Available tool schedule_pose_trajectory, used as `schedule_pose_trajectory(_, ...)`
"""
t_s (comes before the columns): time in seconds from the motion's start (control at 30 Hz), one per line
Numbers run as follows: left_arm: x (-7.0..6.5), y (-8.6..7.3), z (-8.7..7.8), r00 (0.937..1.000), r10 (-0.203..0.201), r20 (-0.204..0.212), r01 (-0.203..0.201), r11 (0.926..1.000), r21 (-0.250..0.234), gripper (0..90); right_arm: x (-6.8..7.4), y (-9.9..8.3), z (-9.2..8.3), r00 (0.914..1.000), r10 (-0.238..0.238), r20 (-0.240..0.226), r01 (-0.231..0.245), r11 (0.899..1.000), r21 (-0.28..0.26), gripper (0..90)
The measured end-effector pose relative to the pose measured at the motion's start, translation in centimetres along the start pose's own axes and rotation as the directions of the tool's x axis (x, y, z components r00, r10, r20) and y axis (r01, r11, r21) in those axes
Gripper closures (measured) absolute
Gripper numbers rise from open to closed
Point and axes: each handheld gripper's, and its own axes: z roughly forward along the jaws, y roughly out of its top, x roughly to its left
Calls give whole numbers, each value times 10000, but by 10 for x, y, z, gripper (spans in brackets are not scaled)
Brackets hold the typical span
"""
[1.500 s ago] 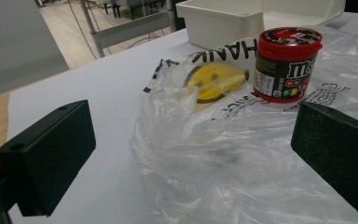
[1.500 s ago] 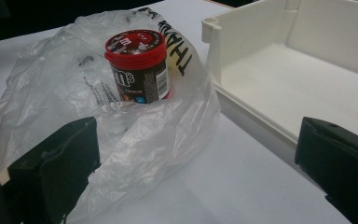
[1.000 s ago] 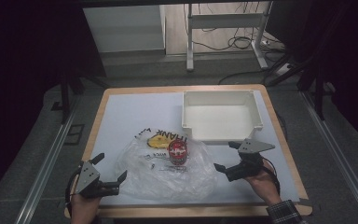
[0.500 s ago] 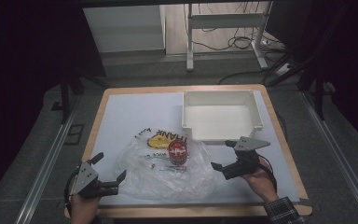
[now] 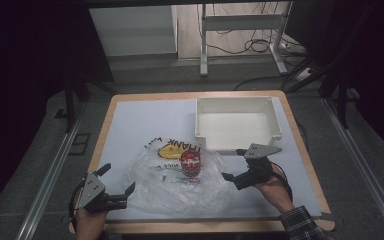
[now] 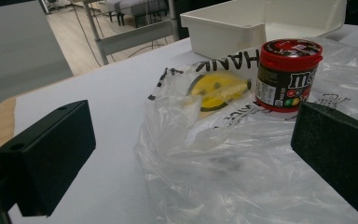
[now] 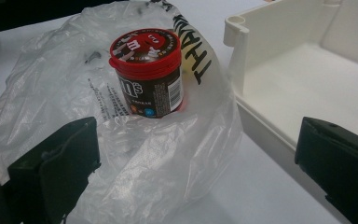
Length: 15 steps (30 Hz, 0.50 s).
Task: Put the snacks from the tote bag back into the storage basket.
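Observation:
A candy jar (image 5: 191, 162) with a red lid and dark label stands upright on a crumpled clear plastic bag (image 5: 172, 185) printed with a yellow smiley. My left gripper (image 5: 116, 178) is open at the bag's front left corner, and in the left gripper view the jar (image 6: 286, 74) and bag (image 6: 223, 158) lie ahead between the wide jaws of that gripper (image 6: 193, 140). My right gripper (image 5: 233, 164) is open just right of the bag, empty. In the right gripper view the gripper (image 7: 196, 158) faces the jar (image 7: 147, 72), with bag film (image 7: 144, 163) bunched in front of it.
An empty white tray (image 5: 275, 120) sits at the back right of the white mat, its near wall just behind the right gripper and the jar. Its corner (image 7: 237, 32) is close to the jar in the right gripper view. A wooden border edges the table.
My right gripper has moved a little to the left, closer to the bag and jar. The left gripper has hardly shifted.

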Motion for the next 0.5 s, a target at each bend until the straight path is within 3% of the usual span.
schedule_pose_trajectory(0.5, 0, 0, 0, 10000, 18, 10, -18, 10000, 0, 0, 2, 7, 18, 9987, -311, -392, 329, 9985, 443, 1)
